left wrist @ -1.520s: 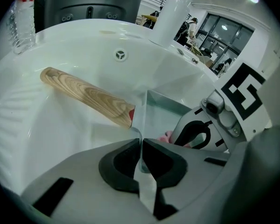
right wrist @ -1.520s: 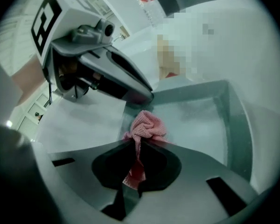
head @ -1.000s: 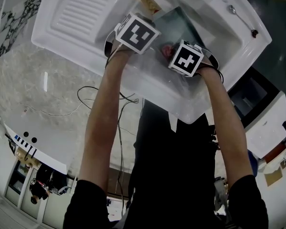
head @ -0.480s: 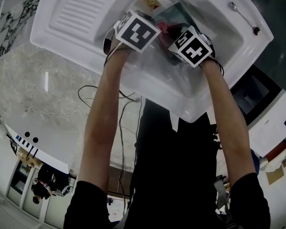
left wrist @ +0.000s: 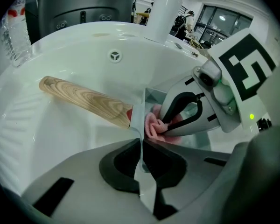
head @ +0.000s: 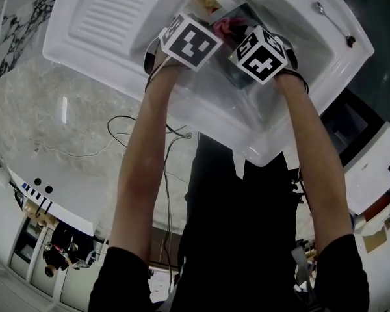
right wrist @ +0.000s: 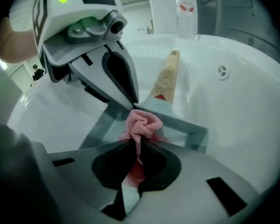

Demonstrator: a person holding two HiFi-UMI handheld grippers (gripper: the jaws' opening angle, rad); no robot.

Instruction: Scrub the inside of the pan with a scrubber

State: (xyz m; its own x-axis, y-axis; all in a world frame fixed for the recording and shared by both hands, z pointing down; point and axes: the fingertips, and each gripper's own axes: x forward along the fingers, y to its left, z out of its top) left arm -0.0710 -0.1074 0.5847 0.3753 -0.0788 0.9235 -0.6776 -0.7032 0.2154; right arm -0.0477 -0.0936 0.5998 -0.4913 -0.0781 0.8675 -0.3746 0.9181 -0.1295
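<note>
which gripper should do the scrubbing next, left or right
Right. The right gripper is shut on the pink scrubber, which sits inside the pan. The left gripper is clamped on the pan's wall, so it likely serves best holding it steady.

A white moulded sink (head: 260, 142) with a ribbed drainboard (head: 107, 15) carries everything — in its basin lies a square grey pan (right wrist: 189, 130) with a pale wooden handle (left wrist: 84, 99); a metal spoon (head: 331, 23) rests on the rim.
</note>
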